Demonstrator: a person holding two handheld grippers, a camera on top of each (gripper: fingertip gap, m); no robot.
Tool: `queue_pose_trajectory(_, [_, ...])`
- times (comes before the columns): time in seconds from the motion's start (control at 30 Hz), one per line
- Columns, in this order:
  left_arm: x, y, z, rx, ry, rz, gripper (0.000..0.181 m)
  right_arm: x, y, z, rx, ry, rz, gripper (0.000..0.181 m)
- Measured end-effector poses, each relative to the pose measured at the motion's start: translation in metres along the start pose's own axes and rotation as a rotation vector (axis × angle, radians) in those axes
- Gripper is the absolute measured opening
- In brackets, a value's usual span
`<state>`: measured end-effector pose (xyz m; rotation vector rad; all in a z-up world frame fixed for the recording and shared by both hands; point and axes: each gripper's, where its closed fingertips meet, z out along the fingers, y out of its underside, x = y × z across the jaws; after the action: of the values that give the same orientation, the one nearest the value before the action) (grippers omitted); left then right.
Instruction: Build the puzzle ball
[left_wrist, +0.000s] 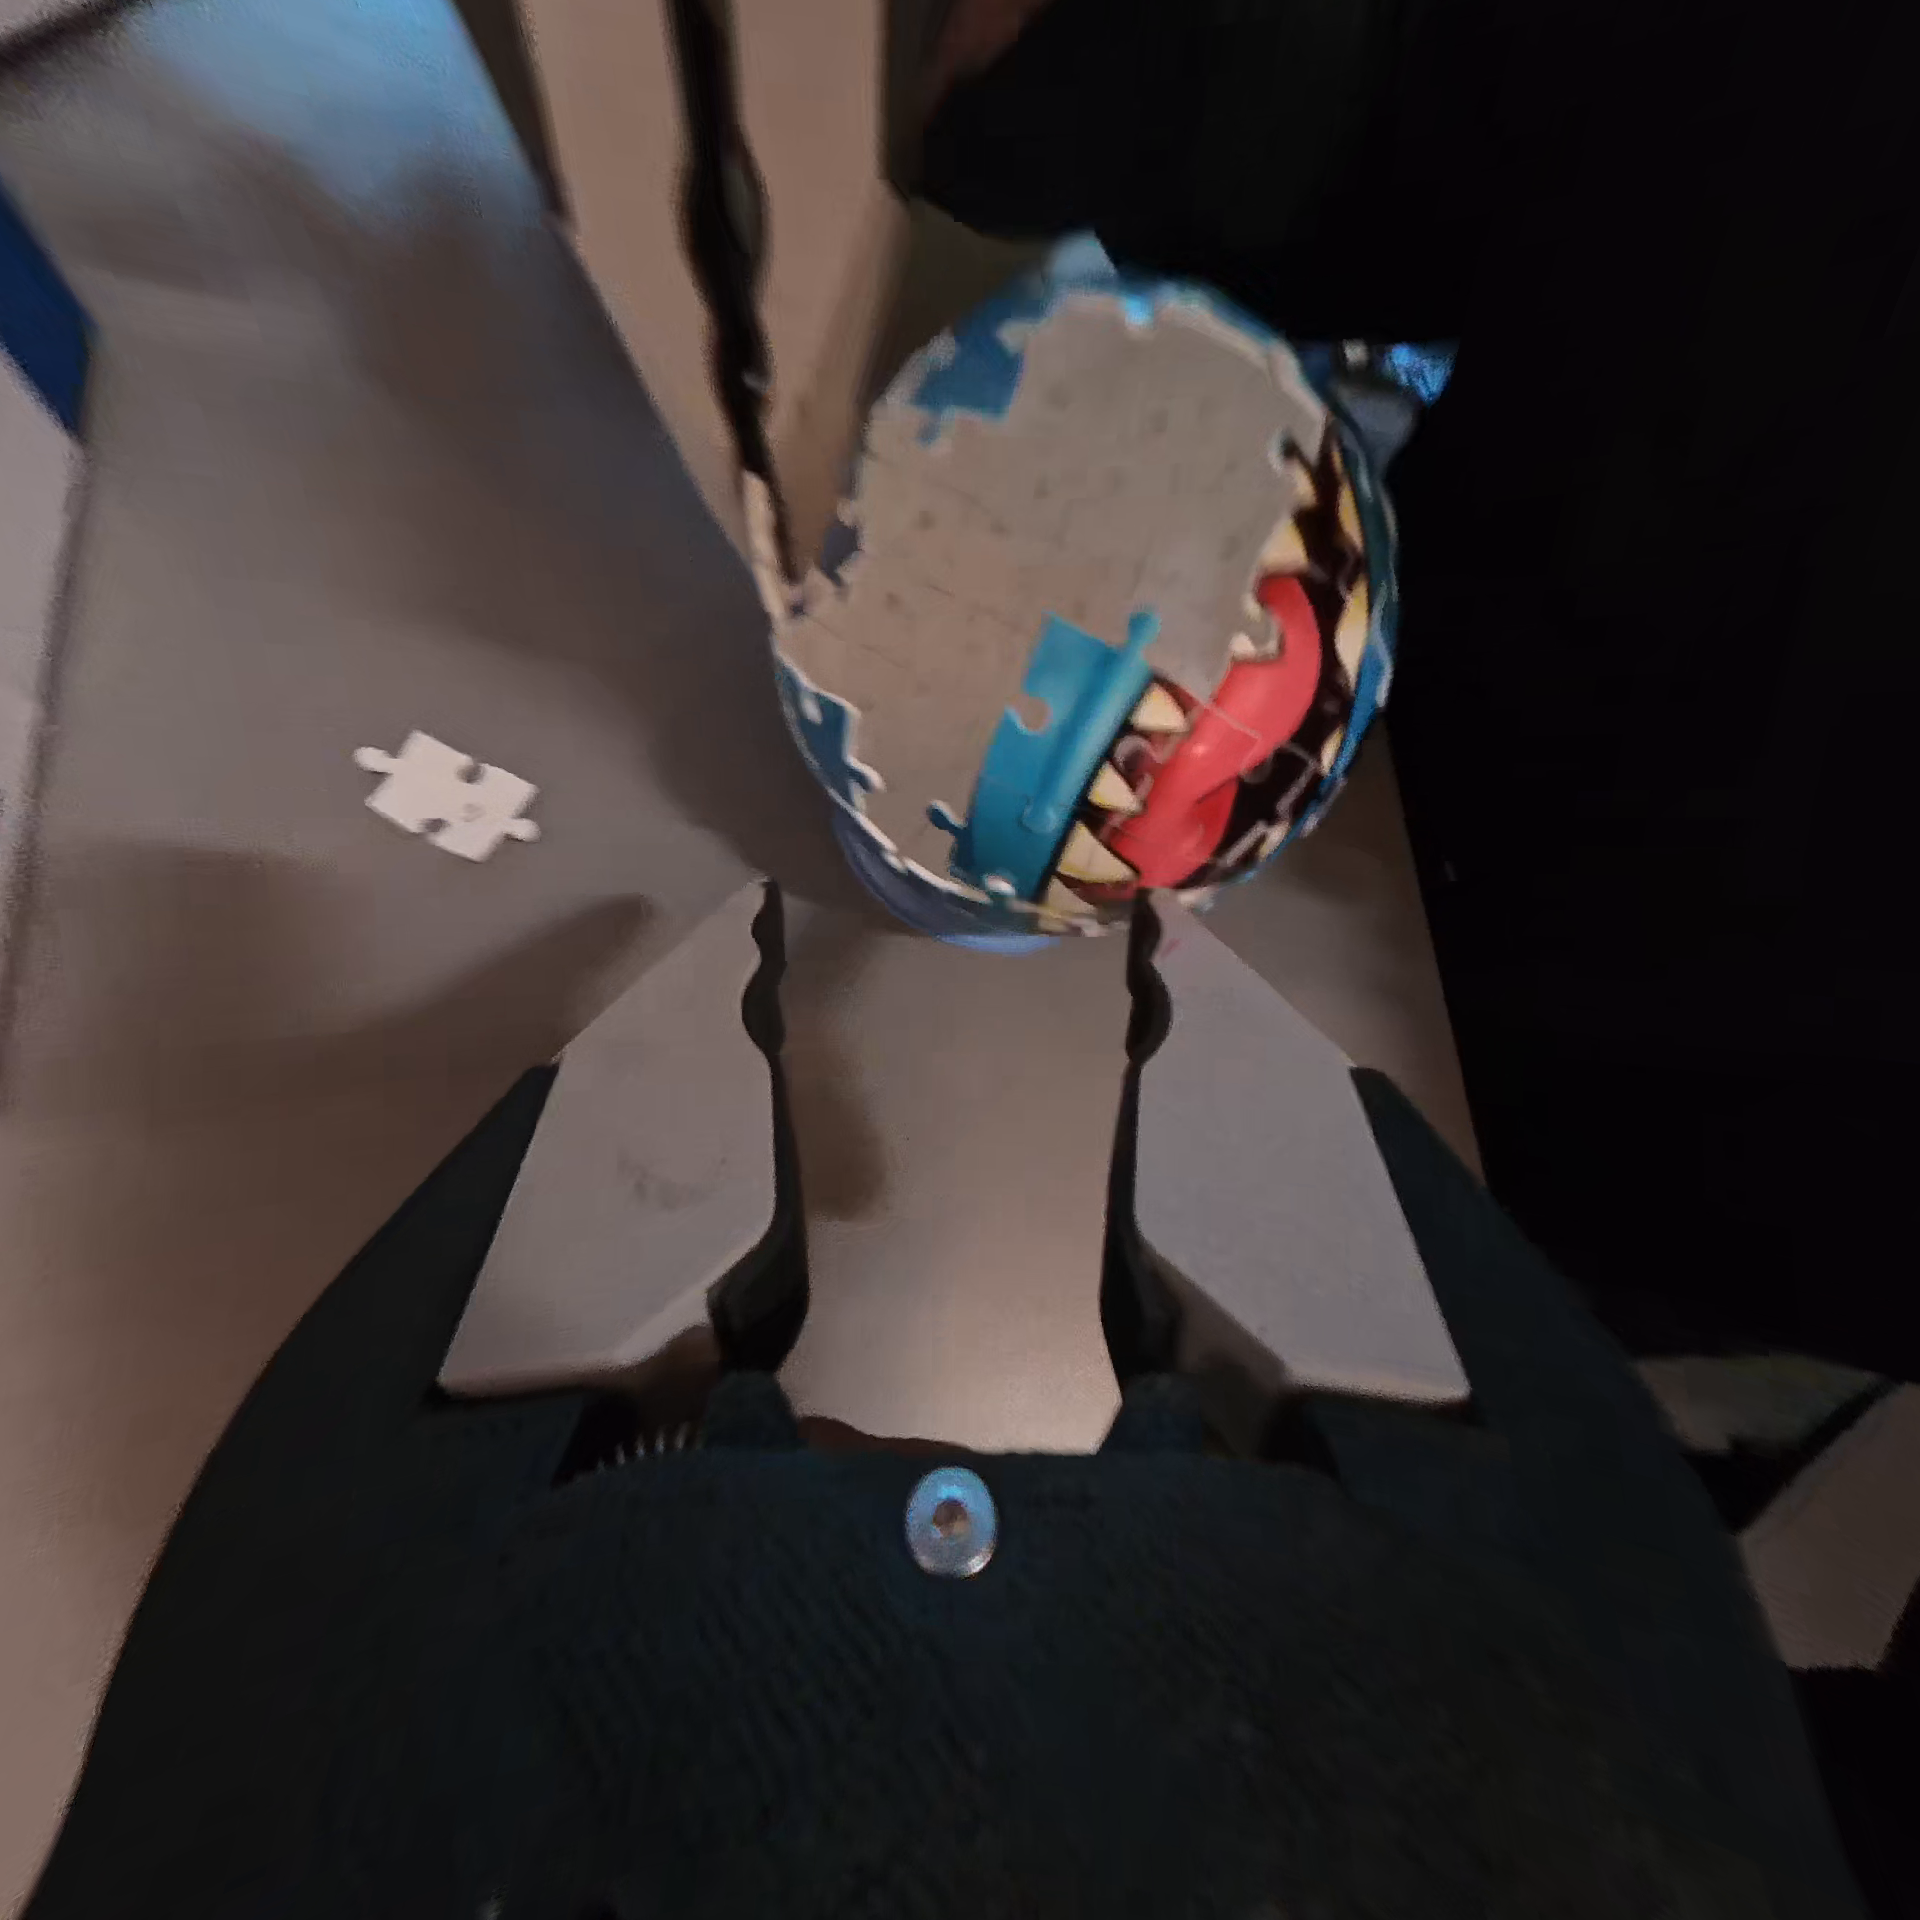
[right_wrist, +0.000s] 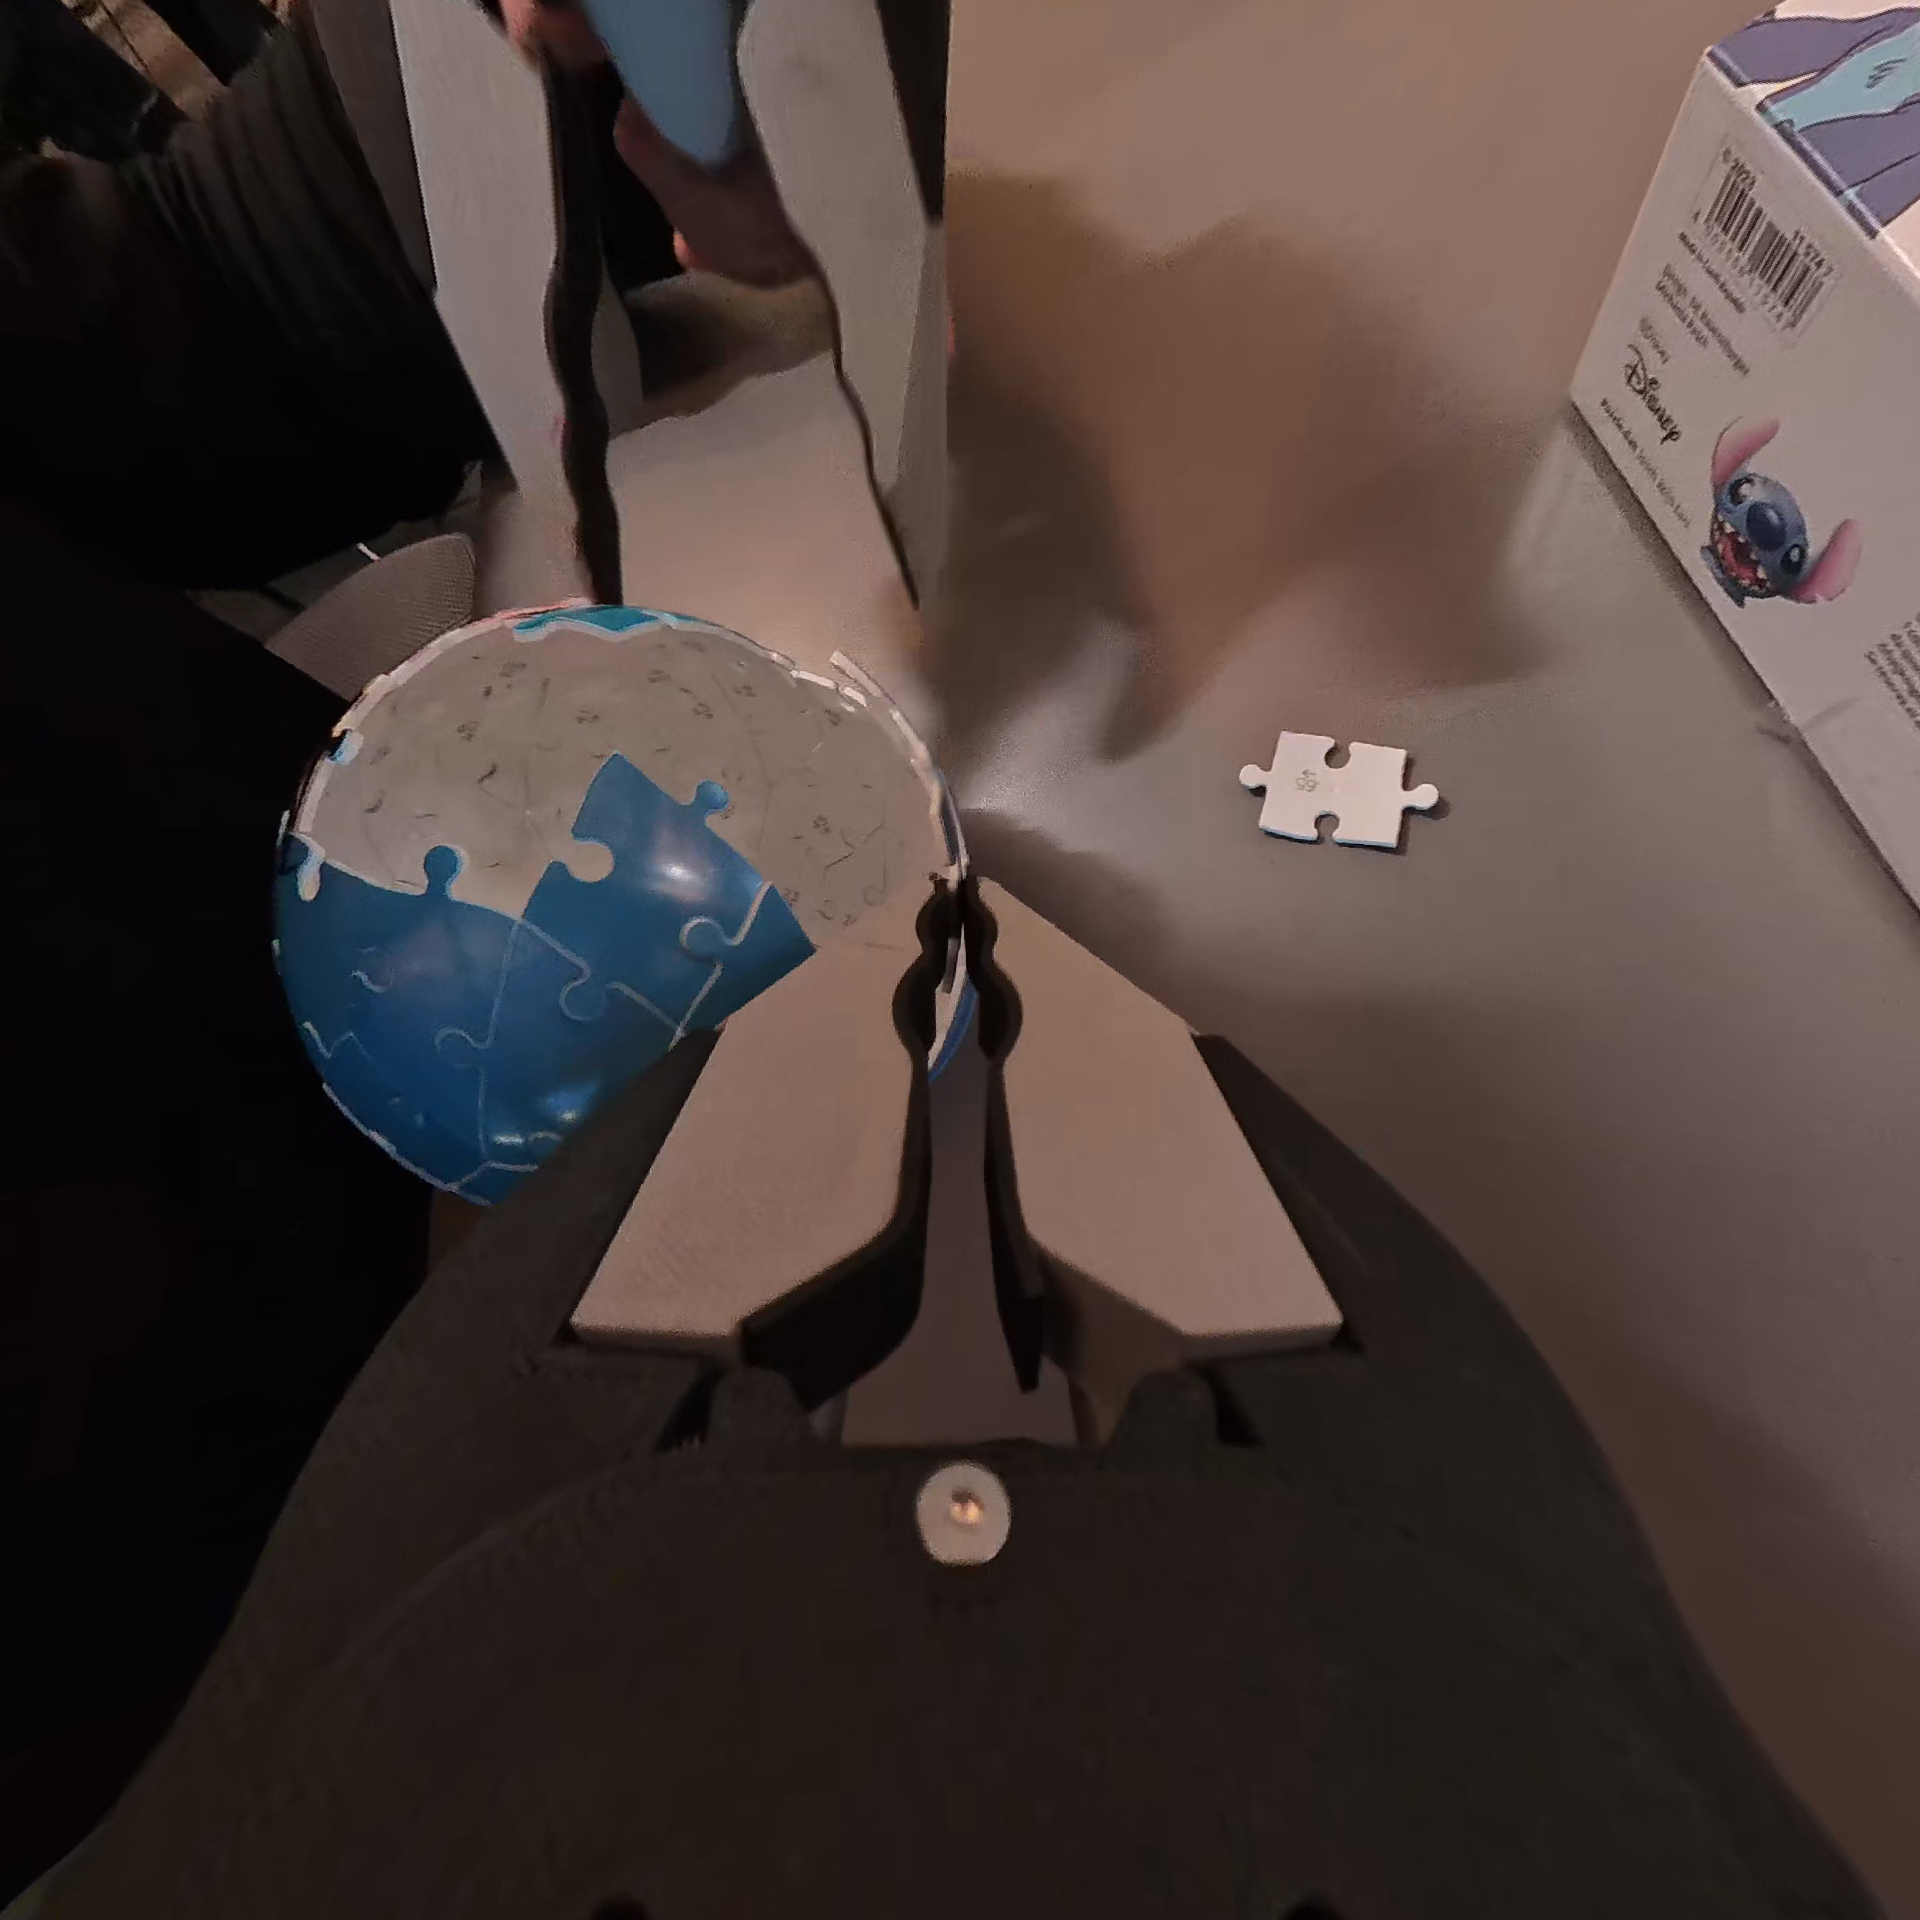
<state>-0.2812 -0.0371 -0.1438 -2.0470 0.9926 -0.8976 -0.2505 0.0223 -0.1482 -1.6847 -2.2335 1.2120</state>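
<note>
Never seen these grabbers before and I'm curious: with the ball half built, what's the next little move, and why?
Probably the open left gripper reaches for the loose puzzle piece lying apart on the table, since the right gripper pinches the puzzle ball rim, and the shell is unfinished.

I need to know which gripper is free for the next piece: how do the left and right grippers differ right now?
The left gripper is open, with a clear gap between its fingers and nothing in them; the right gripper is shut on the rim of the puzzle ball. The left only points at the ball from just short of it, while the right carries it. Both are black. A loose puzzle piece lies white side up on the table.
</note>
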Motion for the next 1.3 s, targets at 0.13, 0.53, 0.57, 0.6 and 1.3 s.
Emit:
queue_pose_trajectory(0.13, [-0.030,-0.042,-0.014,0.139,-0.124,-0.132,0.042,0.000,0.001,0.002,-0.012,0.008,-0.008,0.000])
queue_pose_trajectory(0.53, [-0.040,-0.053,0.036,-0.105,-0.141,-0.081,0.032,0.000,0.001,0.002,-0.007,0.002,0.005,0.000])
queue_pose_trajectory(0.57, [-0.040,-0.053,0.037,-0.107,-0.136,-0.079,0.030,0.000,0.002,0.002,-0.008,0.000,0.004,0.000])
queue_pose_trajectory(0.6, [-0.040,-0.054,0.038,-0.106,-0.131,-0.075,0.026,0.000,0.002,0.002,-0.008,-0.001,0.002,0.000])
queue_pose_trajectory(1.3, [-0.038,-0.043,0.047,-0.177,-0.105,-0.011,0.000,0.001,0.002,0.004,0.001,-0.047,0.008,0.000])
